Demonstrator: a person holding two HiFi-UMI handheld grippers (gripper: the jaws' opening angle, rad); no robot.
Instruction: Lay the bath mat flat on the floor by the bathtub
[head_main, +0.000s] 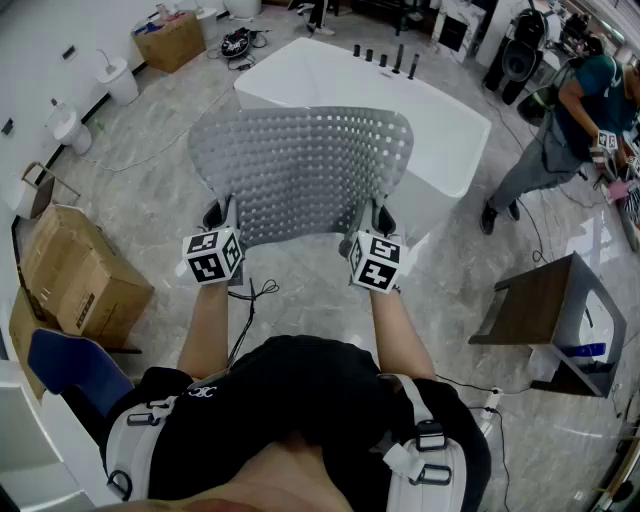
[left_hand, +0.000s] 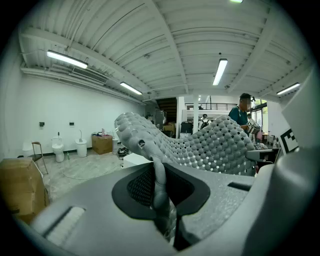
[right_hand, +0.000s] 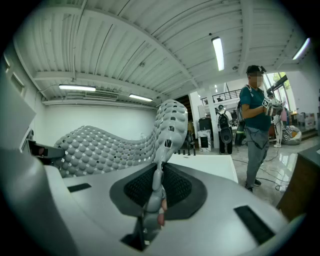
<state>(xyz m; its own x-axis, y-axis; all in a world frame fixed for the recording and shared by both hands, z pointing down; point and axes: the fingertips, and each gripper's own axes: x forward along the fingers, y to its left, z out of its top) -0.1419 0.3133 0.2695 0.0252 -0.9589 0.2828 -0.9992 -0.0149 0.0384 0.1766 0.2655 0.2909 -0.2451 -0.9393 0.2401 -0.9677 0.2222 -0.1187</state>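
Note:
A grey perforated bath mat (head_main: 300, 170) hangs spread in the air in front of the white bathtub (head_main: 440, 130). My left gripper (head_main: 222, 222) is shut on the mat's near left edge; in the left gripper view the mat's rim (left_hand: 159, 185) is pinched between the jaws and the mat (left_hand: 210, 145) billows beyond. My right gripper (head_main: 368, 226) is shut on the near right edge; in the right gripper view the mat (right_hand: 107, 145) curves away to the left, and its rim (right_hand: 156, 195) stands between the jaws. The bathtub (right_hand: 210, 165) lies beyond.
Cardboard boxes (head_main: 75, 275) and a blue seat (head_main: 75, 365) stand at the left. A dark side table (head_main: 555, 310) is at the right. A person (head_main: 560, 130) stands beyond the tub at the right. A cable (head_main: 250, 300) lies on the marble floor below the mat.

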